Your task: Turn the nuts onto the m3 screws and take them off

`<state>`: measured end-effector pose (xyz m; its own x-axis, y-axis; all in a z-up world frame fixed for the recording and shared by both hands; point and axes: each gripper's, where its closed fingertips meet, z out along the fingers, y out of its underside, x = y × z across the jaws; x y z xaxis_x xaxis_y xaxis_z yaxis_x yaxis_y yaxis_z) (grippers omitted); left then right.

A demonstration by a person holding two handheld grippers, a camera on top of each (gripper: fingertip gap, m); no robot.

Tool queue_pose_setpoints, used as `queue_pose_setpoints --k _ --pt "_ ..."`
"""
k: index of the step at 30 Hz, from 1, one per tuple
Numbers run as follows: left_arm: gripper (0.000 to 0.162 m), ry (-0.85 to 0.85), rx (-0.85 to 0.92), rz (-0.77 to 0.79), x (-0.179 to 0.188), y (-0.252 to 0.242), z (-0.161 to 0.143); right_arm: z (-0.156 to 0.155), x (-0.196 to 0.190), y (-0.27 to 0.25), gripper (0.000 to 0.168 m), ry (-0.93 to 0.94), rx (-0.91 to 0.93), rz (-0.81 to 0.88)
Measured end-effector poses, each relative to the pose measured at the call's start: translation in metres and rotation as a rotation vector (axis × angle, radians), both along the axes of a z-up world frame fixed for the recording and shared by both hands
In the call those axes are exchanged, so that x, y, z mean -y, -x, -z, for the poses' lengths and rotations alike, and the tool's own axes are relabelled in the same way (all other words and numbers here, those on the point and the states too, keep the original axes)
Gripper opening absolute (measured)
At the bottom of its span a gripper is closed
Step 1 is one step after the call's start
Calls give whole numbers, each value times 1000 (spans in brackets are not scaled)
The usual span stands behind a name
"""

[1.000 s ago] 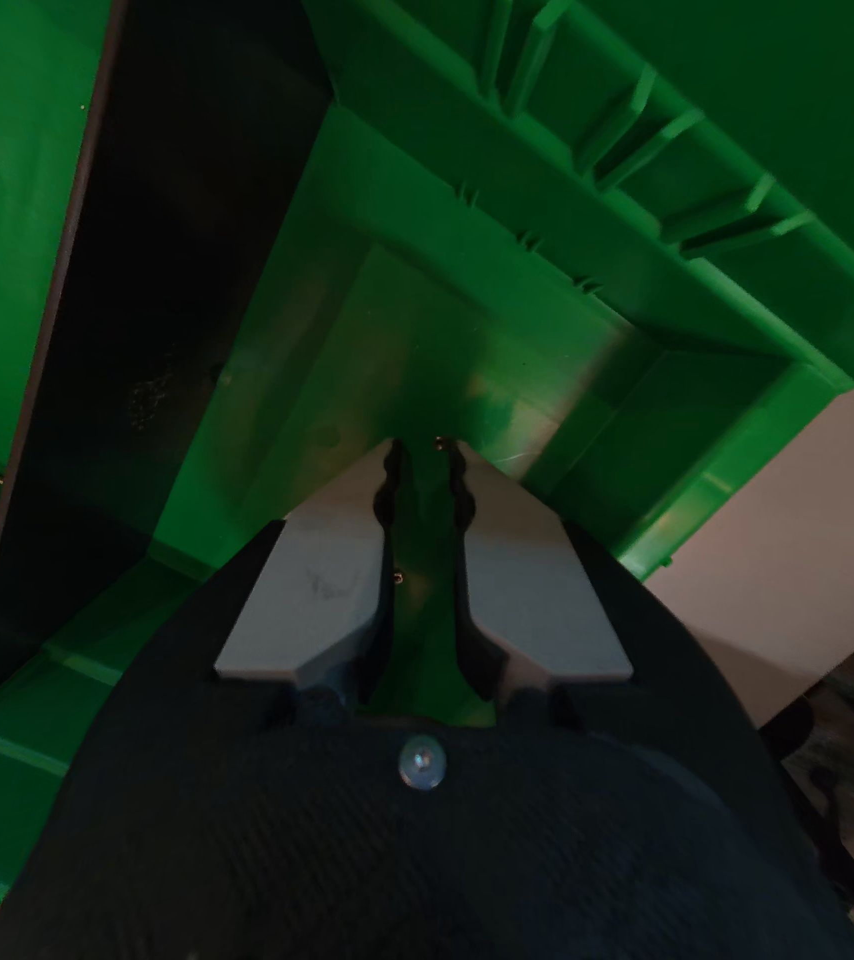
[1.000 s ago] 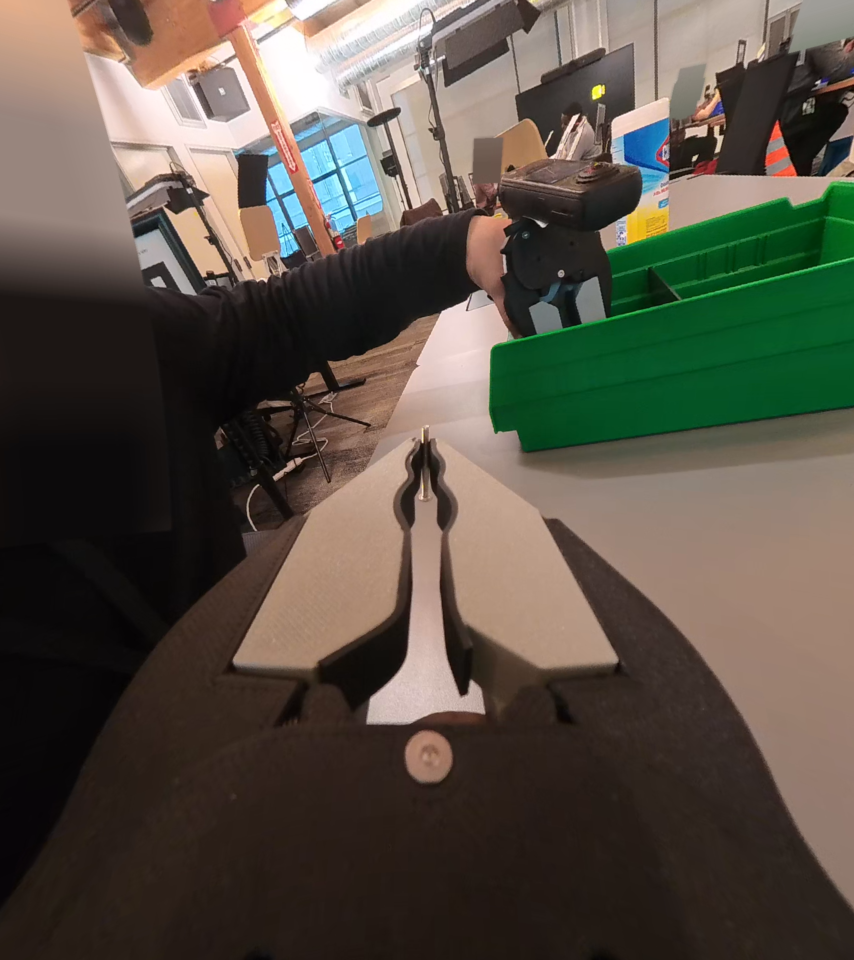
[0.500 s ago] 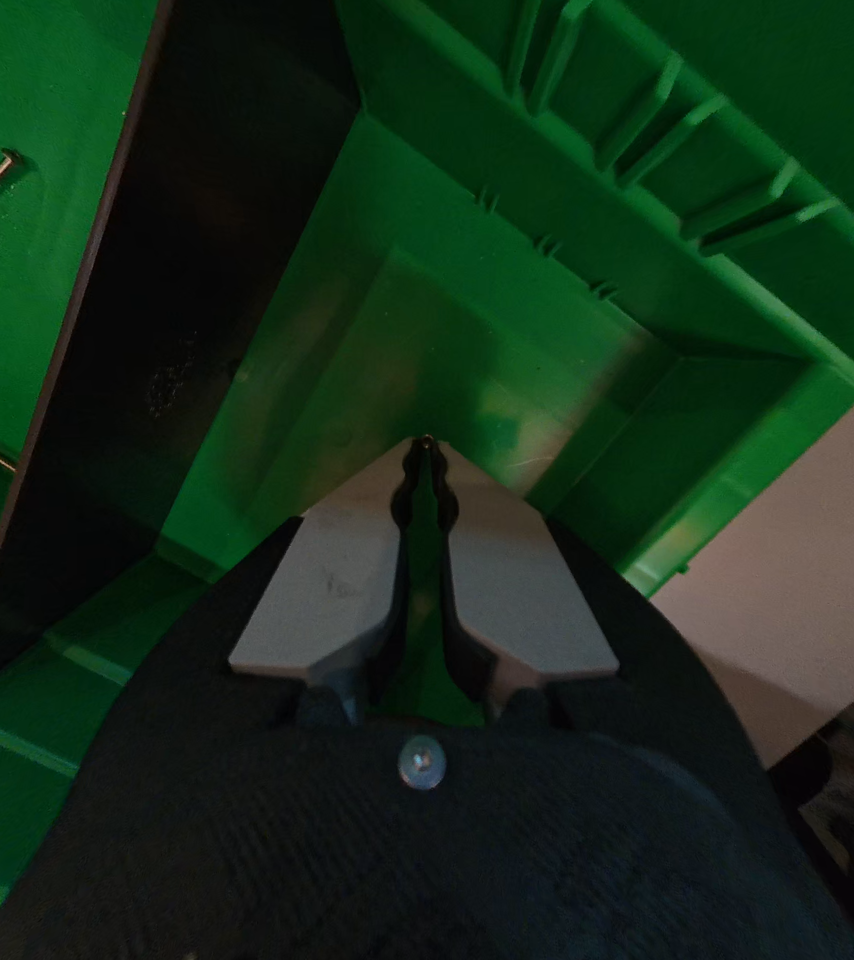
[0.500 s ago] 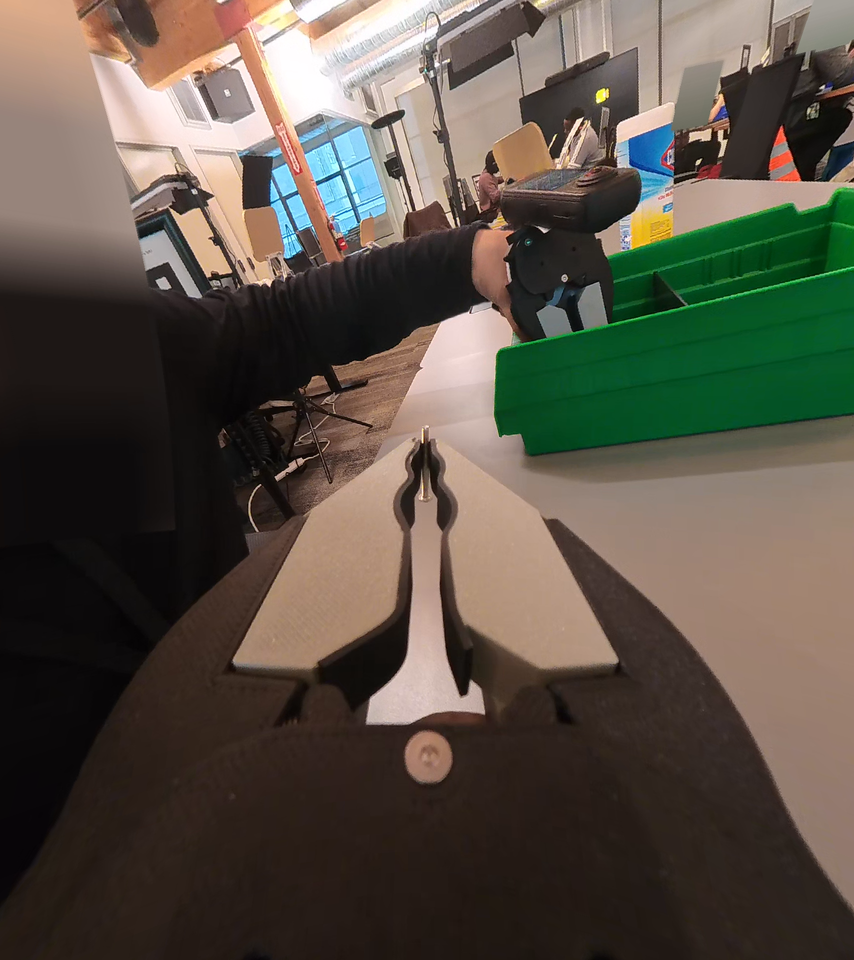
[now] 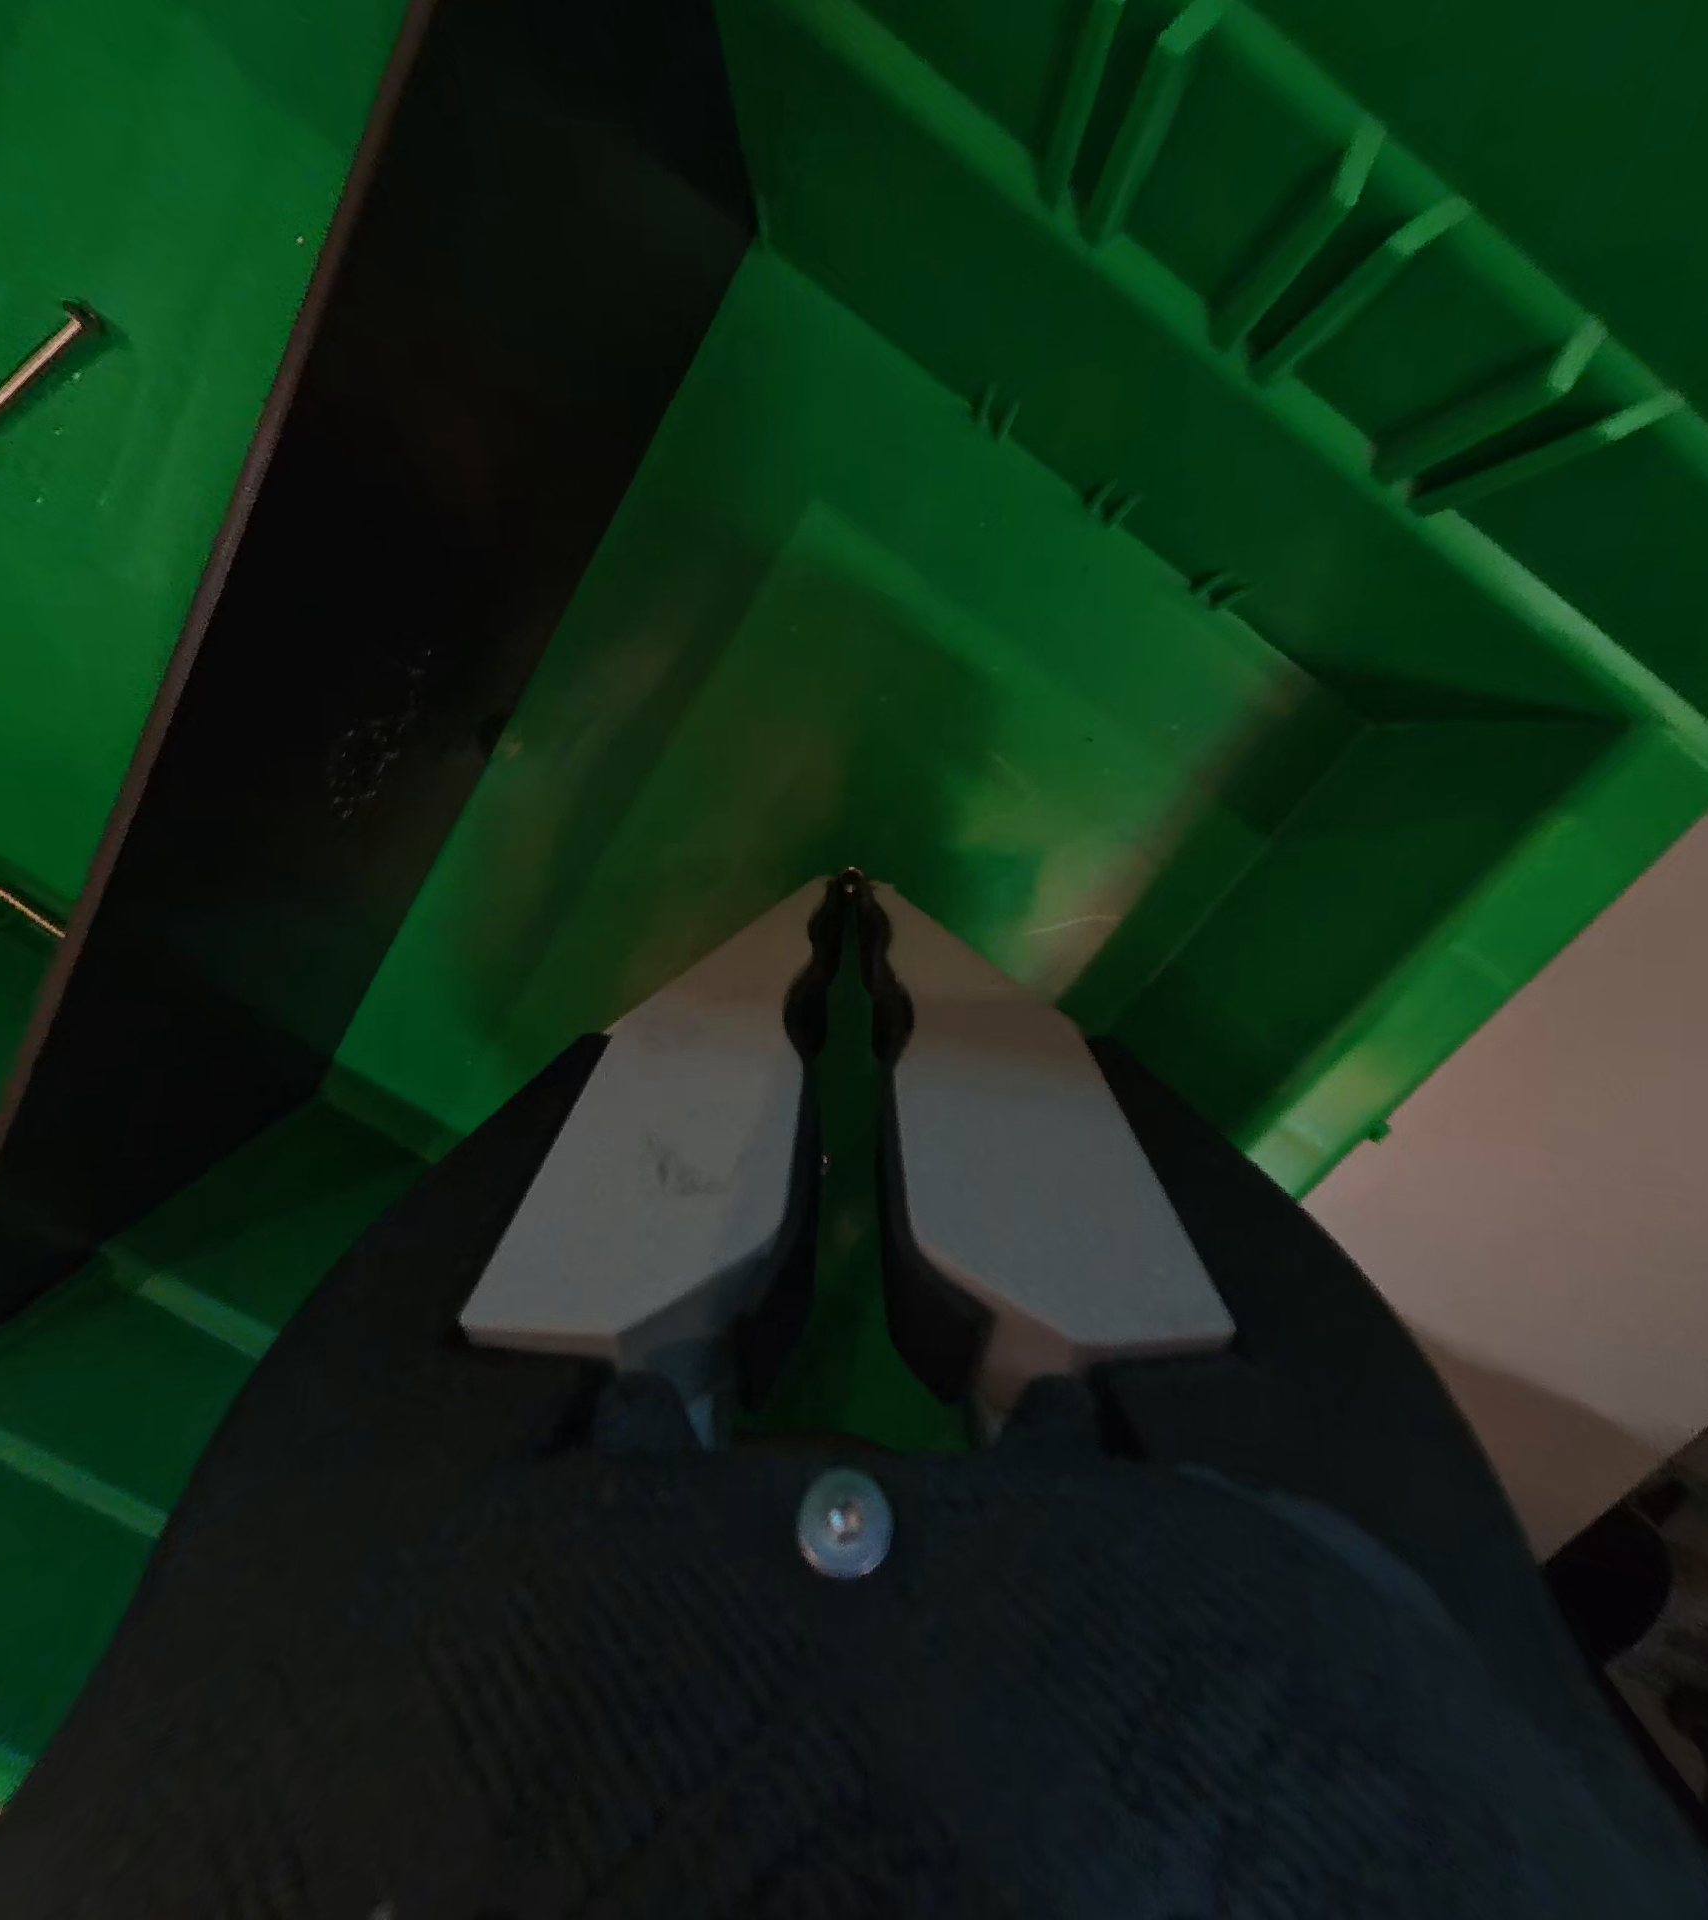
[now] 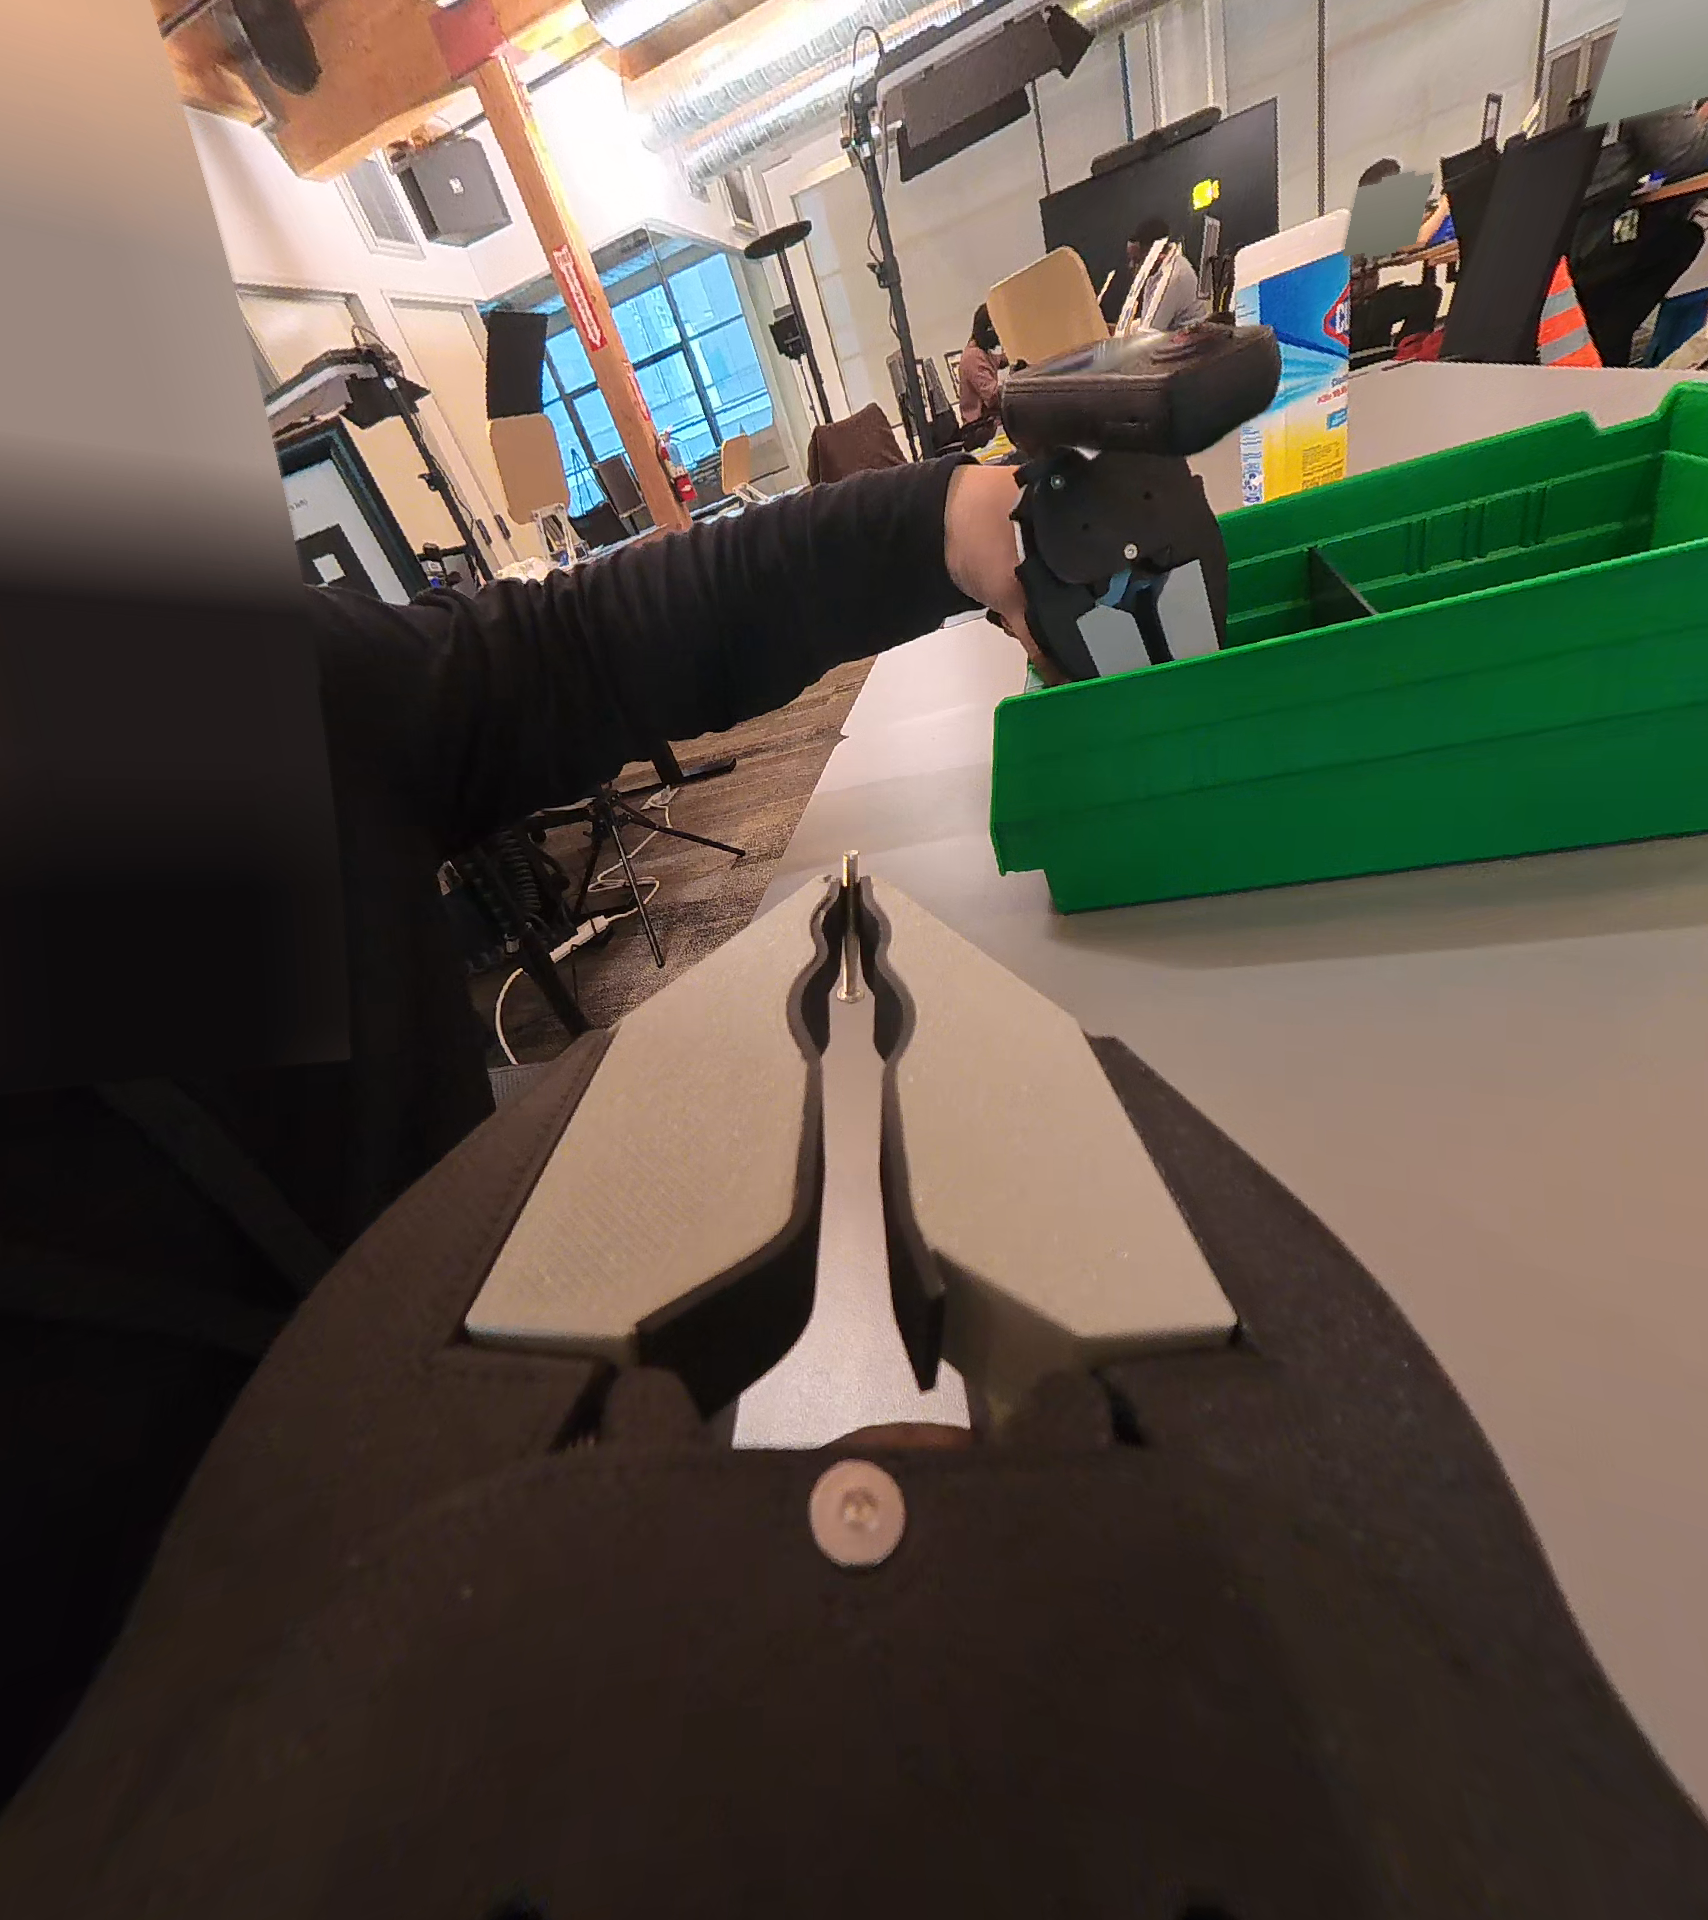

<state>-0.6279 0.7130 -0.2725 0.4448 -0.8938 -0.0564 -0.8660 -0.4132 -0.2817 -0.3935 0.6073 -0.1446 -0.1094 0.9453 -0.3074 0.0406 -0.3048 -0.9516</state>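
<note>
Our right gripper (image 6: 848, 883) is closed on a screw (image 6: 848, 940) — the thin metal shaft runs along the slot between the jaws, its tip poking just past the fingertips and its other end lying back in the first scallop of the slot. We hold it low over the grey table (image 6: 1452, 1143), short of the green bin (image 6: 1401, 748), pointing toward the table's left edge.

Our left gripper (image 5: 848, 885) is down inside the bin (image 5: 1037, 436), in the compartment at its corner. Its jaws are nearly together, and a tiny dark thing (image 5: 848, 883) sits pinched right at the tips; it is too small for us to say surely that it is a nut, though it looks like one. The green floor shows through the slot behind it.

A black divider (image 5: 393, 644) stands to the left of that compartment. Beyond it, in the next compartment, a loose screw (image 5: 29, 364) lies flat on the bin floor, well apart from our left gripper, and the end of another (image 5: 27, 910) peeks out at the divider's edge.

From the right wrist view we see the left gripper (image 6: 1130, 613) farther off, held by a hand (image 6: 985, 561) in a black sleeve (image 6: 621, 644), tipped down over the bin's near-left corner — well apart from the screw in our right gripper.
</note>
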Motion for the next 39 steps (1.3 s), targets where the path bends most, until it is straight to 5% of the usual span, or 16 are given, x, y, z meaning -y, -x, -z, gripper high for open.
queue_pose_setpoints --k 1,13,22,31,39 --pt "1 -4 2 0 0 0 -1 0 0 0 0 1 1 0" --pt "1 -45 37 -11 1 -2 -22 3 -4 -1 0 -3 13 14" --pt "1 -125 160 -17 18 -22 -77 14 -19 -8 0 -16 88 73" --pt "1 -197 485 176 64 -147 -127 51 -33 -24 0 -25 337 151" --pt "1 -126 800 276 87 -259 -108 82 -26 -38 0 -63 517 128"
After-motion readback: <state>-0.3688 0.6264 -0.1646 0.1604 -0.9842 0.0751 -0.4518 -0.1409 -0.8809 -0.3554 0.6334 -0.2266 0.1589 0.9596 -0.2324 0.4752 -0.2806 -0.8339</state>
